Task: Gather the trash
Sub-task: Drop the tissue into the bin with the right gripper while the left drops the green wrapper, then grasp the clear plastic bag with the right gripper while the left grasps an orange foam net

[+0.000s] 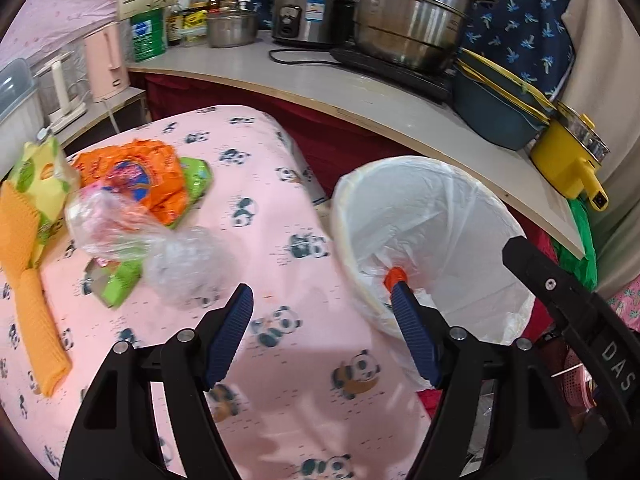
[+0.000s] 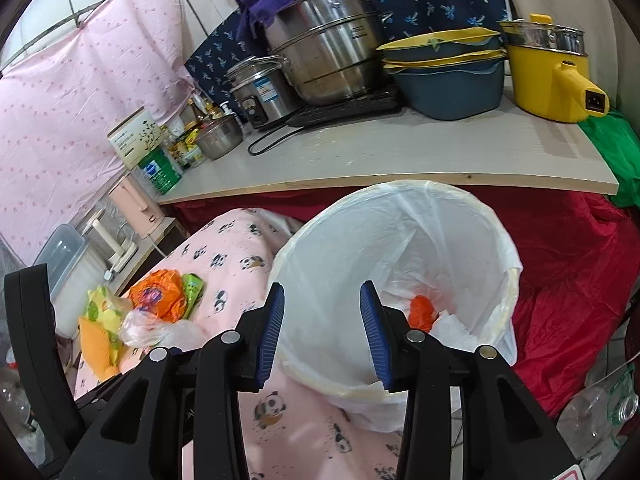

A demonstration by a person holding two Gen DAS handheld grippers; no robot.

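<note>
Several pieces of trash lie heaped on the pink panda-print cloth (image 1: 280, 360): an orange wrapper (image 1: 140, 176) on top, a green packet (image 1: 198, 178) tucked at its right edge, a crumpled clear plastic bag (image 1: 160, 248) in front, a yellow-green packet (image 1: 36, 172) to the left, and an orange ribbed cloth (image 1: 28, 280) at the far left. Just right of the cloth-covered surface stands the bin (image 2: 400, 264), lined with a white plastic bag draped over its rim; an orange scrap (image 2: 422, 312) and some white crumpled material sit at its bottom. Left gripper (image 1: 322, 294) hangs above the cloth near the clear bag, jaws spread wide, nothing between them; its right finger (image 1: 412, 328) overlaps the bin's rim in view. Right gripper (image 2: 322, 292) is over the near edge of the bin, jaws also spread and empty; part of its black frame shows at the right of the left wrist view. Behind, a pale counter (image 2: 400, 152) carries a large steel pot (image 2: 324, 52) under a purple towel, a rice cooker (image 2: 260, 88), stacked blue basins (image 2: 448, 76), a yellow electric pot (image 2: 552, 76), and jars and bottles at the left end. Red fabric (image 2: 572, 260) lies below the counter, right of the bin.
</note>
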